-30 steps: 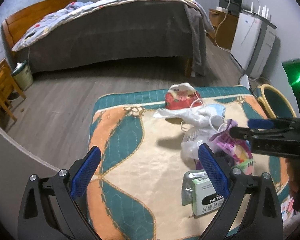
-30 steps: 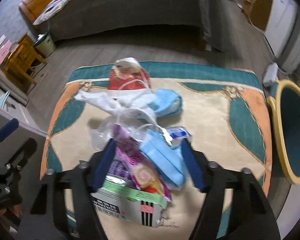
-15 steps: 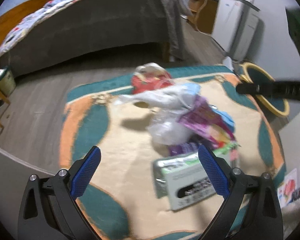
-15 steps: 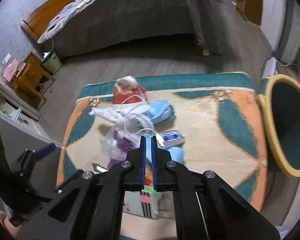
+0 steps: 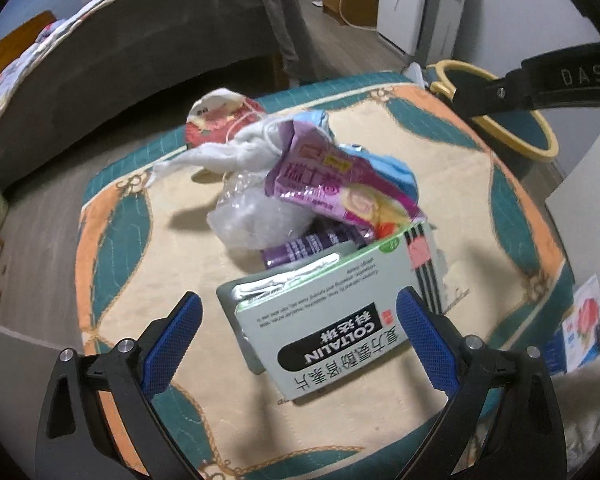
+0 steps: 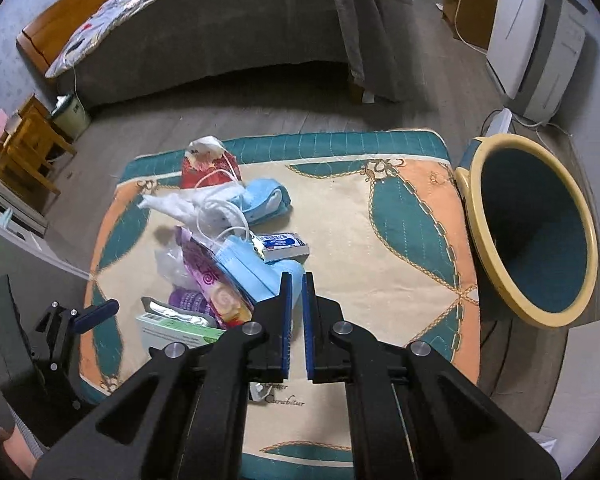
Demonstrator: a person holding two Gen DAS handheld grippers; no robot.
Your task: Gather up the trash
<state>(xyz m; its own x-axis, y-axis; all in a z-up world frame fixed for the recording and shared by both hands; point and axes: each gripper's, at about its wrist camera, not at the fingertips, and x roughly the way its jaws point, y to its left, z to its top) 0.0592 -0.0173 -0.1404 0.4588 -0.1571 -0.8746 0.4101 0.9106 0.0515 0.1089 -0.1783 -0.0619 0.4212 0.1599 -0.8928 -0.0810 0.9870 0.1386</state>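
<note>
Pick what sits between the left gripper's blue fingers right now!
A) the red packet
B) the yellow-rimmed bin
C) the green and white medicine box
C: the green and white medicine box lies between the open left gripper fingers, nearest the camera.

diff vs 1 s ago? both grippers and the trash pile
The right gripper went from open around the pile to closed, apparently on nothing, beside the blue mask. The left gripper moved in over the Coltalin box, still open. The pile looks unmoved; the basket is unchanged.
</note>
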